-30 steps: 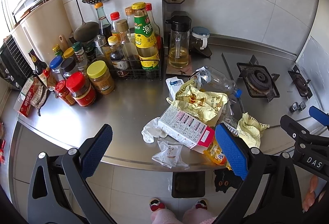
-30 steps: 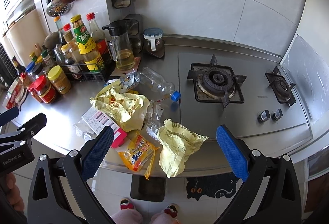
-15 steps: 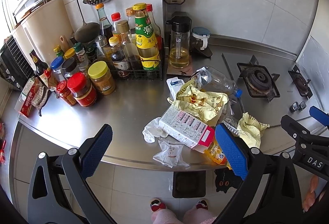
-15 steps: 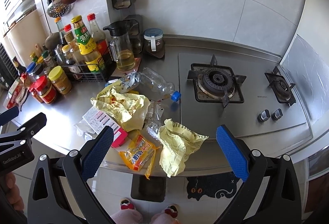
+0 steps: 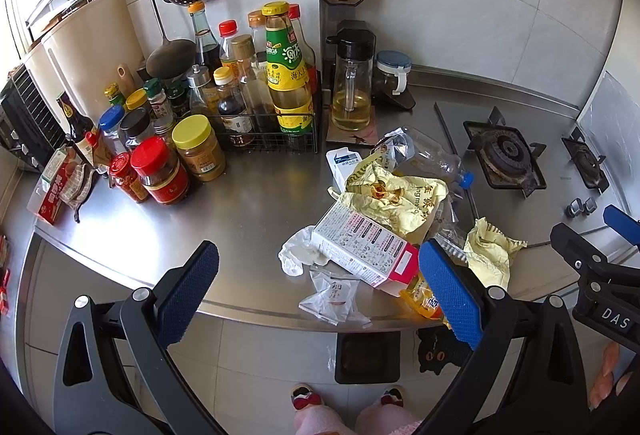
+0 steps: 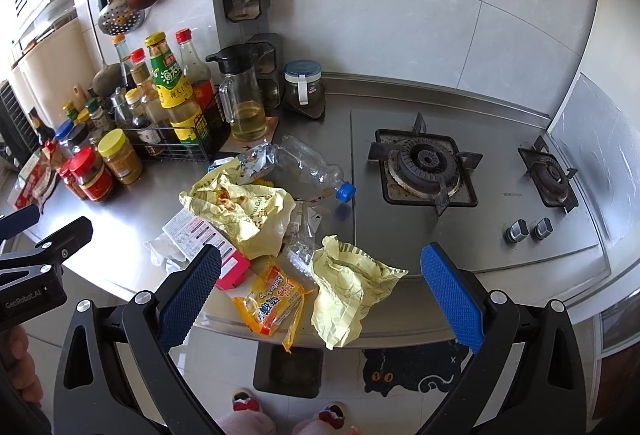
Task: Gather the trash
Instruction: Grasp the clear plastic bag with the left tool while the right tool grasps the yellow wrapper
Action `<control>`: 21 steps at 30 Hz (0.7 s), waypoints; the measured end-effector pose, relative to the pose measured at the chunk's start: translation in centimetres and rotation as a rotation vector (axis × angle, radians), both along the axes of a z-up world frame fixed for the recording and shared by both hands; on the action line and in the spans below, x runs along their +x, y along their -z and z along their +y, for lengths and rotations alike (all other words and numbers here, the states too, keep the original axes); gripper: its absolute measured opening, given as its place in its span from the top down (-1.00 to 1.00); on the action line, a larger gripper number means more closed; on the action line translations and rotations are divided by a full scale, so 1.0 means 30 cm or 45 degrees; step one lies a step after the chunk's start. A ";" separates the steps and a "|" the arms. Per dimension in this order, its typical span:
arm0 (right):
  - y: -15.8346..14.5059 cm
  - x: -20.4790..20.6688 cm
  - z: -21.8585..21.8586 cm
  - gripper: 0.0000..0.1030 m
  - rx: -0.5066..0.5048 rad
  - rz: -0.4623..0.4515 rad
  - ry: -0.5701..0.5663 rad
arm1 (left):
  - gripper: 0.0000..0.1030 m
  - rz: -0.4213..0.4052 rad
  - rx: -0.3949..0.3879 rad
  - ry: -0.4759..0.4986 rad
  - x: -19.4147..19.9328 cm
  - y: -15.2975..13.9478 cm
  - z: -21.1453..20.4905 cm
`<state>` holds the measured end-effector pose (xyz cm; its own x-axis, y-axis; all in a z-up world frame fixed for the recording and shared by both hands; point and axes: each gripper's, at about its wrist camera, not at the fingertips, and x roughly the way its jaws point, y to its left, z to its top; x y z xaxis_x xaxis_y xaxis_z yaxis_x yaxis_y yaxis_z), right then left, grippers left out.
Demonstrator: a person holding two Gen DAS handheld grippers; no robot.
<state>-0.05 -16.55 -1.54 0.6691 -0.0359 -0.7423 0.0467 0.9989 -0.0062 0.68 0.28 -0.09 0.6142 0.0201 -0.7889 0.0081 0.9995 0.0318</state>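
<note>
Trash lies heaped near the steel counter's front edge: a white and pink carton (image 5: 360, 247) (image 6: 208, 239), a big yellow bag (image 5: 394, 197) (image 6: 240, 211), a crumpled yellow wrapper (image 5: 490, 249) (image 6: 348, 283), an orange snack packet (image 6: 272, 301), a clear plastic bottle with a blue cap (image 6: 312, 171) (image 5: 432, 157), and a small clear wrapper (image 5: 334, 295). My left gripper (image 5: 320, 295) hovers open in front of the carton and clear wrapper. Above the counter edge my right gripper (image 6: 320, 295) is open too, with the yellow wrapper and snack packet between its fingers' line of sight. Neither holds anything.
Sauce bottles and jars (image 5: 192, 139) crowd the counter's left and back, some in a wire rack (image 5: 272, 135). An oil jug (image 5: 352, 95) stands behind the trash. A gas hob (image 6: 428, 171) lies to the right. A dark bin (image 6: 288, 367) and cat mat (image 6: 412, 371) sit on the floor below.
Both views have shifted only slightly; the counter items sit a touch lower and right in the left wrist view. Nothing was picked up or moved.
</note>
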 end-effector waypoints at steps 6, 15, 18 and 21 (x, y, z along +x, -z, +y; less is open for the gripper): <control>0.108 0.004 -0.052 -0.94 0.109 0.056 -0.026 | -0.84 0.020 -0.058 0.042 0.000 0.080 0.020; 0.270 0.014 -0.119 -0.93 0.117 0.139 0.057 | -0.83 0.143 -0.076 0.090 0.007 0.269 0.031; 0.311 0.023 -0.131 -0.81 0.095 0.137 0.070 | -0.73 0.154 -0.056 0.113 0.009 0.329 0.030; 0.360 0.036 -0.140 -0.81 0.085 0.160 0.053 | -0.62 0.165 -0.079 0.153 0.012 0.388 0.035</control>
